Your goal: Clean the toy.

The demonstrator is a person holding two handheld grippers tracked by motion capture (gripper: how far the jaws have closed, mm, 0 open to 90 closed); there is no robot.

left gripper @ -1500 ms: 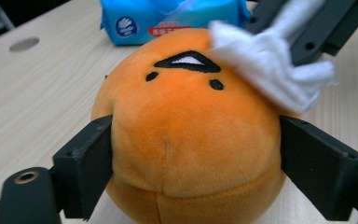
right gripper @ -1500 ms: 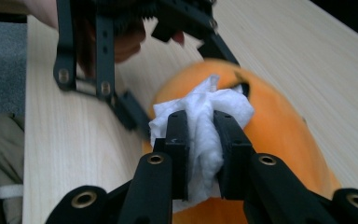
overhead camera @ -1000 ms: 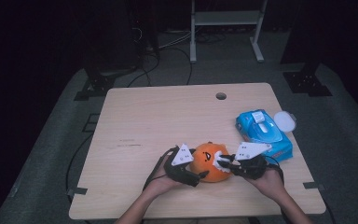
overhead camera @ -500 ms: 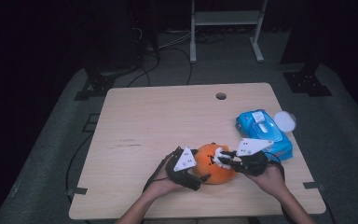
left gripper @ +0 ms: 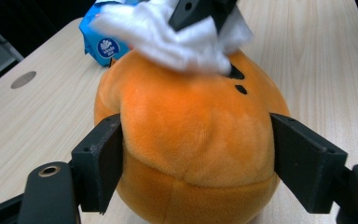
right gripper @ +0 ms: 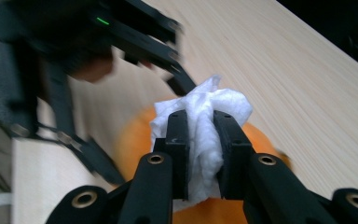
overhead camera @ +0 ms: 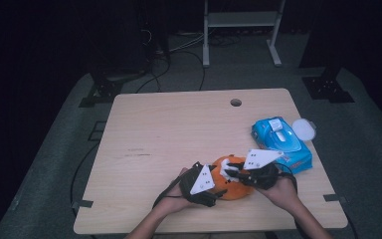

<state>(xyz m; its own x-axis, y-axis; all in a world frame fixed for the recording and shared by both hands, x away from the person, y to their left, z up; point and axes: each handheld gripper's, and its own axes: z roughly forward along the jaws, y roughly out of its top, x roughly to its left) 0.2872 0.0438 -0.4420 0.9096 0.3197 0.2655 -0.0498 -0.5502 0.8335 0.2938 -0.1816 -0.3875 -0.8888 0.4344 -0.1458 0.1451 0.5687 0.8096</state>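
An orange plush toy (overhead camera: 231, 183), round and pumpkin-like with short velvety pile and small black marks on its face, sits near the 6 o'clock edge of the pale wood-grain bench (overhead camera: 179, 134). The left gripper (overhead camera: 208, 191), at about 9 o'clock of the toy in the high view, has just been closing its jaws, and in the left gripper view the toy (left gripper: 191, 140) sits between the two flat black pads (left gripper: 98, 165), which lie against its flanks and clasp it. The right gripper (overhead camera: 229, 169) comes in from about 3 o'clock of the toy, its jaws pinching a crumpled white tissue (right gripper: 205, 126) that is soft and creased; in the left gripper view that tissue (left gripper: 177, 39) rests on the top of the toy.

At about 2 o'clock from the toy, just beside the right hand (overhead camera: 278, 186), lies a blue pack of wet wipes (overhead camera: 281, 142), a glossy, soft rectangular pouch with a white flap on top. A round white lid (overhead camera: 304, 128) lies at the far right end of the pack, at the bench edge. A round cable hole (overhead camera: 236, 102) sits in the bench near 12 o'clock. The wipes pack crowds the right forearm's side; the rest of the benchtop toward 10 o'clock is bare wood. Beyond the bench, a dark carpeted floor (overhead camera: 54, 164) carries cables and the white legs of a frame (overhead camera: 241, 30).
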